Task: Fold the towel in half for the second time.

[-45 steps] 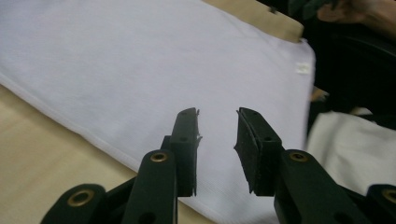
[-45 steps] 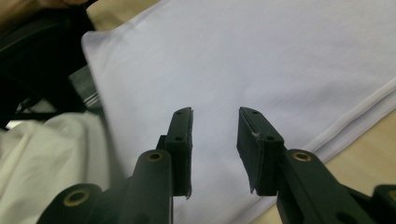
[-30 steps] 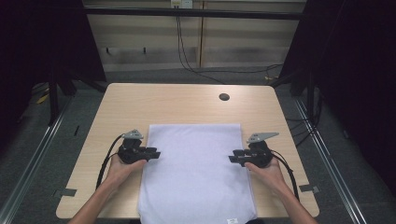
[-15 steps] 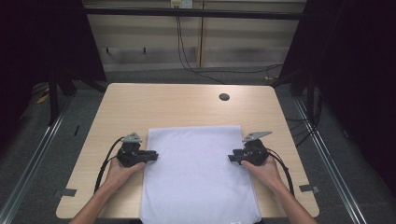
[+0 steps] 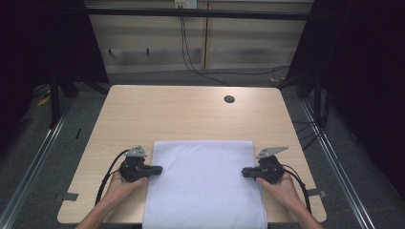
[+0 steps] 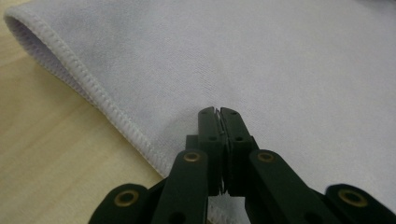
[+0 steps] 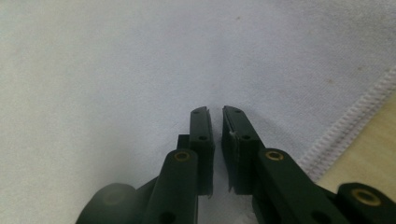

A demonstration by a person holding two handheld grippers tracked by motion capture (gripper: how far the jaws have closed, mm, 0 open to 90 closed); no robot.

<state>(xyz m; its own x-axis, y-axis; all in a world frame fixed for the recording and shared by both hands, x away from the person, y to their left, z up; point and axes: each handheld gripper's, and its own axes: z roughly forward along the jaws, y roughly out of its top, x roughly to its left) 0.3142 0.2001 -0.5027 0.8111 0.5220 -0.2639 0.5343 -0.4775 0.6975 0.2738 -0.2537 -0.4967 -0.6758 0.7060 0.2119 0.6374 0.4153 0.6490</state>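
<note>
We see the left gripper (image 6: 219,112) pinched shut on the white cloth (image 5: 205,186) (hemmed edge); the right gripper's (image 7: 215,112) jaws, just closing, stand slightly apart over it

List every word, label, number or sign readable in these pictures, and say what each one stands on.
None can be read.
The cloth and the table bear no print.
The left gripper and the right gripper carry no lettering.
A small plate on the far wall is too small to read.
</note>
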